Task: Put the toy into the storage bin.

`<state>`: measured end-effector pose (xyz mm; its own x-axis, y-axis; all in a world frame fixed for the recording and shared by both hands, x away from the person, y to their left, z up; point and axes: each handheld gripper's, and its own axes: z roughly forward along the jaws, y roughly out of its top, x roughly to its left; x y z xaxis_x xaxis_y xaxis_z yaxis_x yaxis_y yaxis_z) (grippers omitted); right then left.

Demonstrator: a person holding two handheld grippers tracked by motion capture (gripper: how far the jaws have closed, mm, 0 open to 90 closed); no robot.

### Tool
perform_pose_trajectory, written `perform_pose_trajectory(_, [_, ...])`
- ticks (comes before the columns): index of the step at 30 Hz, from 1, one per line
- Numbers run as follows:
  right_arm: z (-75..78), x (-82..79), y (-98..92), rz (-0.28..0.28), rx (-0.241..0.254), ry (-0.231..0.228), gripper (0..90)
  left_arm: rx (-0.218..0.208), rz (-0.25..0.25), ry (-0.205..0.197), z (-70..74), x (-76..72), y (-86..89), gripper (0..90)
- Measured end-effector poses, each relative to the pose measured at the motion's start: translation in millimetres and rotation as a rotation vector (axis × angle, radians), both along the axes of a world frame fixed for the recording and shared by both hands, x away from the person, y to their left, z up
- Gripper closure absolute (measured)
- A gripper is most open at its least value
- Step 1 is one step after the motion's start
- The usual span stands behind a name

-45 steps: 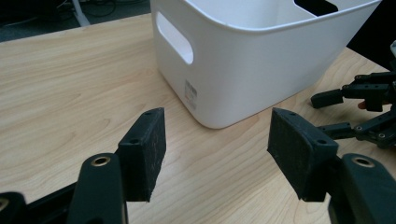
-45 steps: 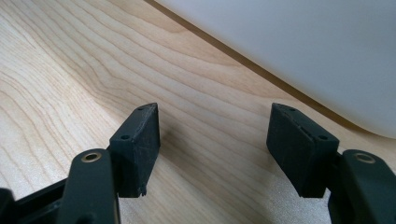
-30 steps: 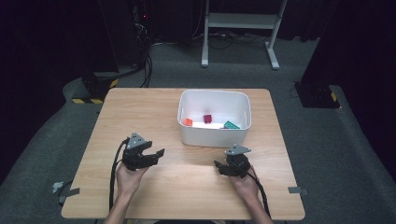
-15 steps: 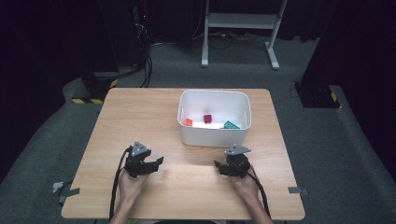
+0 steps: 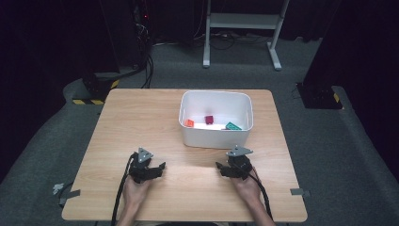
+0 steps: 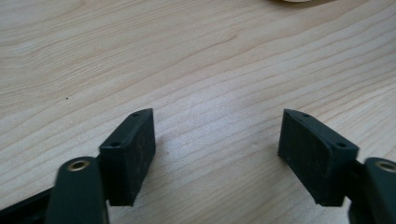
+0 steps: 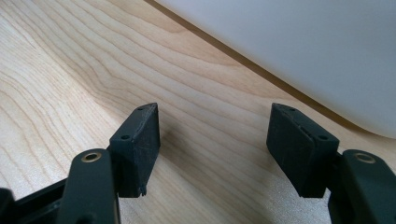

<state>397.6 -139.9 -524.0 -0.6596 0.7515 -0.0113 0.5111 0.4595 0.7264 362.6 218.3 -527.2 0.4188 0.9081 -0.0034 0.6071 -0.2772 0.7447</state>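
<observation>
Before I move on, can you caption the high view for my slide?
Both grippers, left and right, rest open on the table near a white bin.

Bin ahead of us, one gripper either side

On the table (image 5: 141, 117) the bin (image 5: 216, 134) sat right of centre, towards the far edge, with three small blocks (image 5: 209, 120) in it. We rested the left gripper (image 5: 159, 168) and right gripper (image 5: 220, 166) near our edge, well apart; the right one lay just before the bin's near wall.

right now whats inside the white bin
In the white bin lie an orange block, a dark red block and a green block. The near wall hides the floor just behind it.
</observation>
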Motion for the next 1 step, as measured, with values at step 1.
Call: perform_pose_trajectory(1, [0.0,0.0,0.0,0.0,0.0,0.0,34.6,0.001,0.0,0.001,-0.1,0.1,-0.1,25.2])
